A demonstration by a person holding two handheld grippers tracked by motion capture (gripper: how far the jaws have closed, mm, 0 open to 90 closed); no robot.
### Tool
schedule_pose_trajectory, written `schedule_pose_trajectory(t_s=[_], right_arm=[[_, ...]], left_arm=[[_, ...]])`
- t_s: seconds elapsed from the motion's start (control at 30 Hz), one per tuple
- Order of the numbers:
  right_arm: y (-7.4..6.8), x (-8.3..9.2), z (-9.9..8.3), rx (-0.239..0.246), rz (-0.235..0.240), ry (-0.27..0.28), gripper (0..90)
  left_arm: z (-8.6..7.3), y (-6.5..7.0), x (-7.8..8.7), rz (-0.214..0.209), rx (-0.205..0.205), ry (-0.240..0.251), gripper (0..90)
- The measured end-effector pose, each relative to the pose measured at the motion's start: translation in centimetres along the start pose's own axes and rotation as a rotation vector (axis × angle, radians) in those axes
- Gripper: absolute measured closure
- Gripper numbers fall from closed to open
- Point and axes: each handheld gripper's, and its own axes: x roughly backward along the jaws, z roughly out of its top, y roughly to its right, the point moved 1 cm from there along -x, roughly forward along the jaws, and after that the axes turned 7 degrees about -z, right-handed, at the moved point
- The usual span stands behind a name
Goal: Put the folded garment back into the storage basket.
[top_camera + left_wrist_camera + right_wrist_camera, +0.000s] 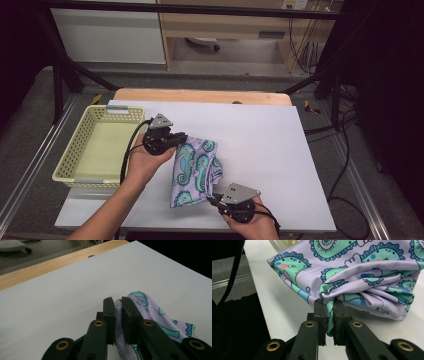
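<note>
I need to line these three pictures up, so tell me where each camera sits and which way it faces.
High view: above the person's side, looking forward and down on the table; both forearms, left gripper and right gripper show.
Left gripper view: rides the left gripper, looking along its jaws across the table.
Right gripper view: rides the right gripper, facing the cloth.
Shared: all three show the seahorse cloth pinched.

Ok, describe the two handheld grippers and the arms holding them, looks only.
Both the left gripper and the right gripper are black, each topped by a grey three-cornered plate with small dark holes. A black cable trails from each. Their jaws are flat black bars on links with brass-coloured rivets. The forearms are bare, no sleeves showing.
</note>
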Motion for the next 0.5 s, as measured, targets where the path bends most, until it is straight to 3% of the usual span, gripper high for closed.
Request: schedule_pose_trajectory(t_s=[0.13, 0.3, 0.5], right_arm=[[-0.3, -0.2, 0.5, 0.025, 0.01, -0.001, 84.0], [-0.6, -0.8, 1.9, 0.043, 0.024, -0.004, 84.0], [-0.3, -1.6, 4.2, 0.064, 0.034, 0.017, 84.0]], left_arm=[[0.0, 0.1, 0.5, -0.007, -0.004, 0.014, 82.4], [0.8, 0.3, 1.8, 0.02, -0.027, 0.026, 82.4], [2.2, -1.0, 2.4, 0.033, -0.046, 0.025, 82.4]])
